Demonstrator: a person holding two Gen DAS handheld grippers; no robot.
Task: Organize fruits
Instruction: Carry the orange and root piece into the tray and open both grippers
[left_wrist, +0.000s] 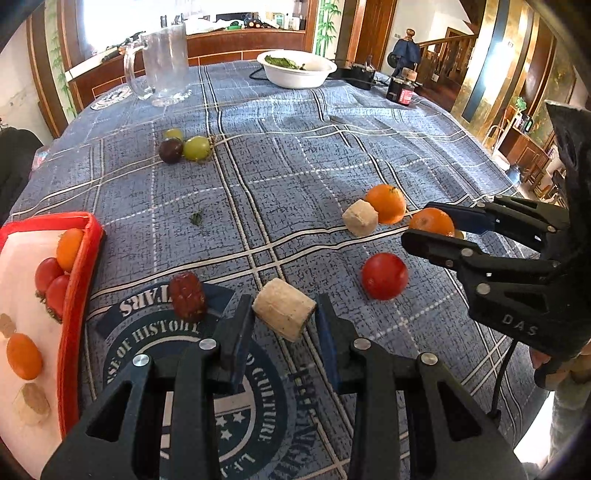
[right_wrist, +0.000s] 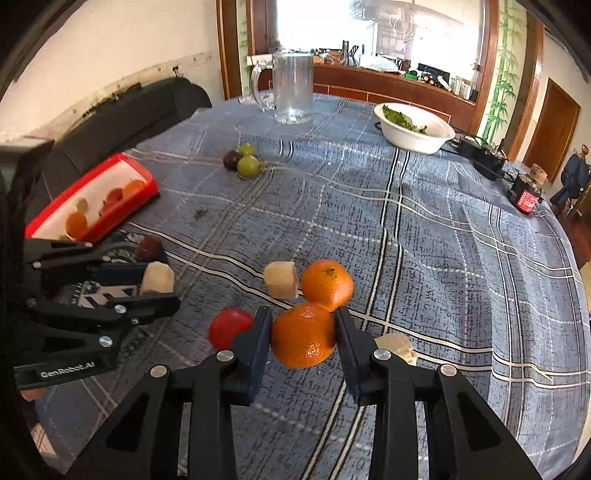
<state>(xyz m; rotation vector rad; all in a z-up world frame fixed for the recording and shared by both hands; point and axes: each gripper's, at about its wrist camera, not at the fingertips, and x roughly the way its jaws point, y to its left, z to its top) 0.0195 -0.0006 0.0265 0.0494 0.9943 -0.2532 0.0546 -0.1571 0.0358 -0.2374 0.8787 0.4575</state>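
My left gripper (left_wrist: 284, 314) has its jaws around a pale banana chunk (left_wrist: 283, 314) on the cloth, pads touching its sides. My right gripper (right_wrist: 303, 332) is closed on an orange (right_wrist: 303, 336), also visible in the left wrist view (left_wrist: 431, 221). A second orange (right_wrist: 327, 284) and a banana chunk (right_wrist: 280, 279) lie just beyond. A red tomato (right_wrist: 229, 326) lies left of the right gripper. A red-rimmed tray (left_wrist: 79, 288) at left holds tomatoes, oranges and banana pieces. A dark red date (left_wrist: 187, 297) lies near the left gripper.
Two green grapes and a dark plum (left_wrist: 170, 150) sit mid-table. A glass mug (left_wrist: 162, 62), a white bowl of greens (left_wrist: 295, 68) and a small jar (left_wrist: 400, 90) stand at the far side. Another banana piece (right_wrist: 397, 345) lies right of the right gripper.
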